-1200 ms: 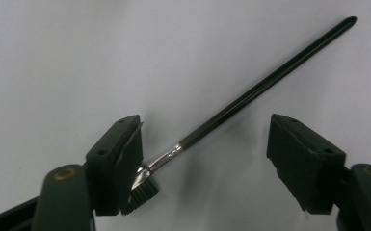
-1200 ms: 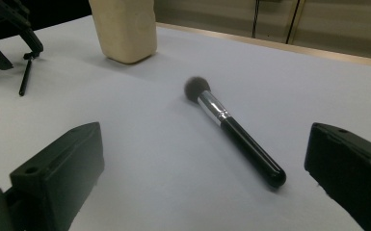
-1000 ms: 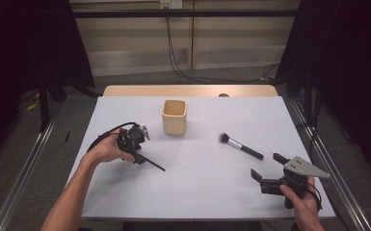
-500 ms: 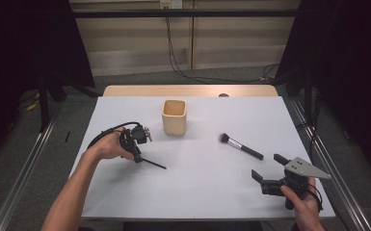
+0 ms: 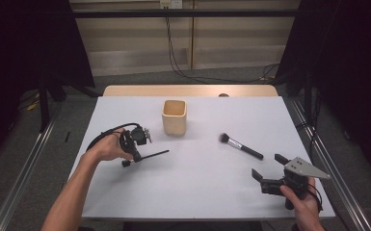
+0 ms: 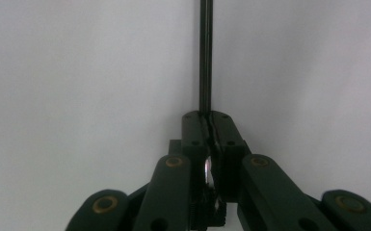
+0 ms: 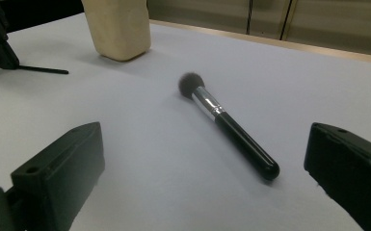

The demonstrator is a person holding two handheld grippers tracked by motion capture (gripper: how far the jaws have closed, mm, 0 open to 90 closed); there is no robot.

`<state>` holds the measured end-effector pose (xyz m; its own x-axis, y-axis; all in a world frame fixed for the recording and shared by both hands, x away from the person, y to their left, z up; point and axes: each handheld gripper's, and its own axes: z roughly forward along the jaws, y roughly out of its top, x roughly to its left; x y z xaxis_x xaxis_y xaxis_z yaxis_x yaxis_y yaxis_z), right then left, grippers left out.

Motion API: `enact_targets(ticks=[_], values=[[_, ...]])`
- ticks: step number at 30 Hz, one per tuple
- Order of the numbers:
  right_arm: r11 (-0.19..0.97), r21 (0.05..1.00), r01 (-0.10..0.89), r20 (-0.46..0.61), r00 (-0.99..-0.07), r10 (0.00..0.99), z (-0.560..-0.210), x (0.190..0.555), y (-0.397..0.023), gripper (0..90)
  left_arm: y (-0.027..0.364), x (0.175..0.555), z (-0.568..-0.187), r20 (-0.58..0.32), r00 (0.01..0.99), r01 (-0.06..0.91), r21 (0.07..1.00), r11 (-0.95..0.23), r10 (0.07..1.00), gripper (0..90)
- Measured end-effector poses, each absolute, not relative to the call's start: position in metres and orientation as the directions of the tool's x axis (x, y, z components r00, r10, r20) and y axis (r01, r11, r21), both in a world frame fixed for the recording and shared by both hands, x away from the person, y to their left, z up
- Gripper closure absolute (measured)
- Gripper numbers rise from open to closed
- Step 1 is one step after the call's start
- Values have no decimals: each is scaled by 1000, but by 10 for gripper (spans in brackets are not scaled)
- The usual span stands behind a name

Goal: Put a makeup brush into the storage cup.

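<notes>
The left gripper [image 6: 207,130] pinches a thin black stick [image 6: 205,53] that pokes straight out past its tips over the smooth white table [image 5: 197,178], while the right gripper [image 7: 202,178] is spread wide, with a soft-tipped, shiny-necked brush [image 7: 226,122] just ahead and a square tan cup [image 7: 117,26] farther off.

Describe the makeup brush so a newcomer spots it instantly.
On the white table, look right of the beige cup. The brush lies flat there, ahead of the right gripper. Its fluffy dark head, silver collar and thick black handle distinguish it from the thin rod opposite.
</notes>
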<state>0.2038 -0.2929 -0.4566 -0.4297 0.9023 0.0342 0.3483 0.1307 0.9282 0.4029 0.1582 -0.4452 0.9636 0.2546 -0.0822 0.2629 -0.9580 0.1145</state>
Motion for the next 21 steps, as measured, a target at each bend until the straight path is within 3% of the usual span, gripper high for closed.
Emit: enact_targets(ticks=[12, 21], values=[[121, 928, 351, 48, -438, 898, -456, 204, -293, 4, 177, 402, -446, -120, 930, 367, 234, -900, 347, 860], [122, 930, 348, 46, -438, 898, -456, 204, -293, 3, 194, 398, -438, -216, 880, 475, 364, -801, 424, 860]])
